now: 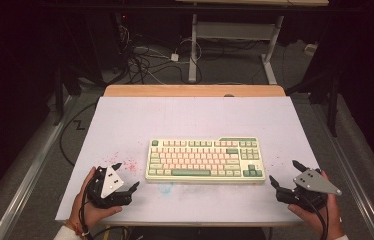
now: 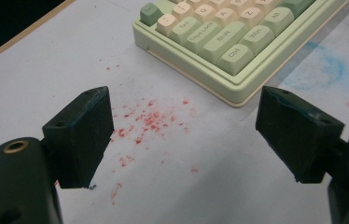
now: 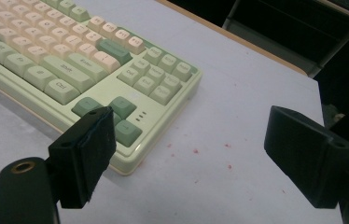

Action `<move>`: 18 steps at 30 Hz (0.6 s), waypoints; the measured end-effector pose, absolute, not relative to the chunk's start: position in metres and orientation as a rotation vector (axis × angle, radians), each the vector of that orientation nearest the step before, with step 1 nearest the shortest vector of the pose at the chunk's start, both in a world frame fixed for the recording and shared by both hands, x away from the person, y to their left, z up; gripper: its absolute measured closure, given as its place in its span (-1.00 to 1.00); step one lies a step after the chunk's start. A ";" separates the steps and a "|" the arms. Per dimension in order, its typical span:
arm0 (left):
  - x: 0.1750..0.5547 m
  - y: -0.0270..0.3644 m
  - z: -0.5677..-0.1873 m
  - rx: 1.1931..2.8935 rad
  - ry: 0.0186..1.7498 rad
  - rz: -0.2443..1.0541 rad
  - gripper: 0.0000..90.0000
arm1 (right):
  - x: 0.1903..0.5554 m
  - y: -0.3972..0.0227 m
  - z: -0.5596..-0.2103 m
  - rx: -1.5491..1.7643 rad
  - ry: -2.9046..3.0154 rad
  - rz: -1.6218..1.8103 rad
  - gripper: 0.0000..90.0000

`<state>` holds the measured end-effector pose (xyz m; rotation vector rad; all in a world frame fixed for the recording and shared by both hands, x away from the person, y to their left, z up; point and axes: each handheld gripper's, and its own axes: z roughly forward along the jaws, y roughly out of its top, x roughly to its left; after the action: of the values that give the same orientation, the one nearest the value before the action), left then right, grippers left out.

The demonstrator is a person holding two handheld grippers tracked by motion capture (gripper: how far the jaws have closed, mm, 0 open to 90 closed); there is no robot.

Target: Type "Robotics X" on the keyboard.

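A pale green keyboard (image 1: pixel 205 159) with cream and green keys lies flat in the middle of the white table (image 1: pixel 195 117). My left gripper (image 1: pixel 125 176) rests near the front left, just off the keyboard's near left corner (image 2: pixel 228 70), jaws open with nothing between them (image 2: pixel 184 135). At the front right, my right gripper (image 1: pixel 286 173) is held beside the keyboard's near right corner (image 3: pixel 130 116). Its jaws stand wide open and empty (image 3: pixel 189 154).
Red speckles (image 2: pixel 144 121) stain the table between the left gripper and the keyboard, and a faint blue smear (image 2: pixel 324 70) lies in front of the keyboard. Behind the table's wooden far edge (image 1: pixel 195 90) are cables and desk legs on the floor.
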<state>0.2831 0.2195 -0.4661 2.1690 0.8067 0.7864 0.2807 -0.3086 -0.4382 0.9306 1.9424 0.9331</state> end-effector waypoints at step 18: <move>0.282 0.221 -0.466 2.159 0.799 0.782 -0.61 | 0.279 -0.310 -0.433 0.896 1.955 0.973 -0.53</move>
<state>0.2817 0.2215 -0.4657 2.1592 0.7994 0.7818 0.2786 -0.3099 -0.4332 0.8956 1.9552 0.9727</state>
